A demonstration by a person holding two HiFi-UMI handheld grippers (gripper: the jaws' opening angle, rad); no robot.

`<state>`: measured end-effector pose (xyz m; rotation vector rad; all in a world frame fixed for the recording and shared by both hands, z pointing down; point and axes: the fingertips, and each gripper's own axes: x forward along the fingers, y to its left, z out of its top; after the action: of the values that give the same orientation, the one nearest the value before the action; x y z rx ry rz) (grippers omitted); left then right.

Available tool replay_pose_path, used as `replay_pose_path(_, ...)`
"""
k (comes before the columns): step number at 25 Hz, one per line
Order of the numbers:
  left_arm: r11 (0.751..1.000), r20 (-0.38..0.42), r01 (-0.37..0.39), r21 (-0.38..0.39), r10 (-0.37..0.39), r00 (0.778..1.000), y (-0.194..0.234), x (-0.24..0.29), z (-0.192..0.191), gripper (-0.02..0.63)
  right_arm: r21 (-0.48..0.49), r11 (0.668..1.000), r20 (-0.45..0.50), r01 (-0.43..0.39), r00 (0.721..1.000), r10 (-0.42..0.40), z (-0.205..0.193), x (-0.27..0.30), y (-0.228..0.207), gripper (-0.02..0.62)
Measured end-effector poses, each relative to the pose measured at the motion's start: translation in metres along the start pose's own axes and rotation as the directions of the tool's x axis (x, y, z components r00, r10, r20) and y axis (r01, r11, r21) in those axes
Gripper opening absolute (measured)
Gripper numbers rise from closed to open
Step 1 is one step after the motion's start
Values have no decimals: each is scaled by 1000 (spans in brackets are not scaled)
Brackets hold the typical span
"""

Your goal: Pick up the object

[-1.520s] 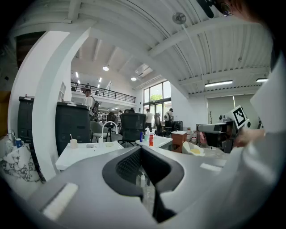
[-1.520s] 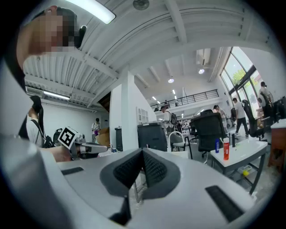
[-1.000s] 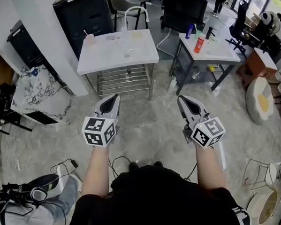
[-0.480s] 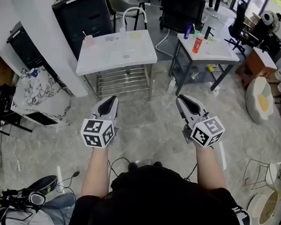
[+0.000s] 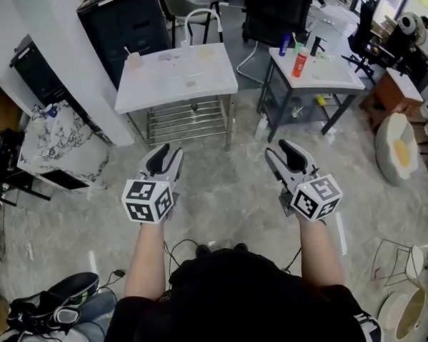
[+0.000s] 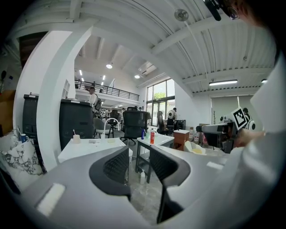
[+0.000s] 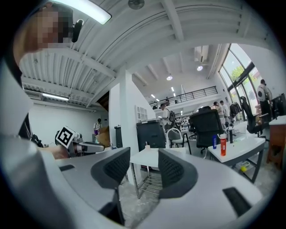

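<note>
Your left gripper [image 5: 163, 151] is held out in front of you above the mottled grey stone floor [image 5: 227, 196]. It is released: jaws apart, just been opening, nothing between them. In the left gripper view only floor and furniture show through the gap.

Your right gripper [image 5: 283, 150] is level with the left and well apart from it. It is also released: jaws wide, just been opening, empty.

Ahead of the left gripper is a white rectangular surface on a metal frame [image 5: 177, 75] with a wire rack [image 5: 188, 119] underneath. A small pale cup with a straw [image 5: 134, 59] stands near its far left corner.

Ahead of the right gripper is a second white surface on dark legs [image 5: 326, 72]. It carries a red bottle with a white cap [image 5: 300, 64] and a blue bottle [image 5: 285, 45] beside it.

You cannot tell which of these is the object to pick. All stand on those surfaces, well apart from both grippers, untouched.
</note>
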<state>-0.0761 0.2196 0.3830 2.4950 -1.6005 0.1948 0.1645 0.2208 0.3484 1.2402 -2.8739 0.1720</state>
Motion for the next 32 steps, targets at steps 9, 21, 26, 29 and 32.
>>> replay_pose_path(9,1000,-16,-23,-7,23,1000,-7,0,-2,227,19,1000,-10,20,1000,-20,-4,-8,-11,247)
replay_pose_path(21,999,-27,-37,-12,37,999,-28,7,-4,311,31,999,11,36,999,-36,-1,-30,-33,279)
replay_pose_path(26,999,-16,-48,-3,48,999,-50,8,-2,311,45,999,27,29,999,-30,-3,-54,-49,278)
replay_pose_path(29,998,-8,-61,-6,61,998,-61,10,-2,311,52,999,19,4,1000,-5,-7,-62,-53,278)
replay_pose_path(32,998,-12,-67,-12,67,998,-67,14,-7,312,61,998,10,-7,1000,7,-14,-64,-58,278)
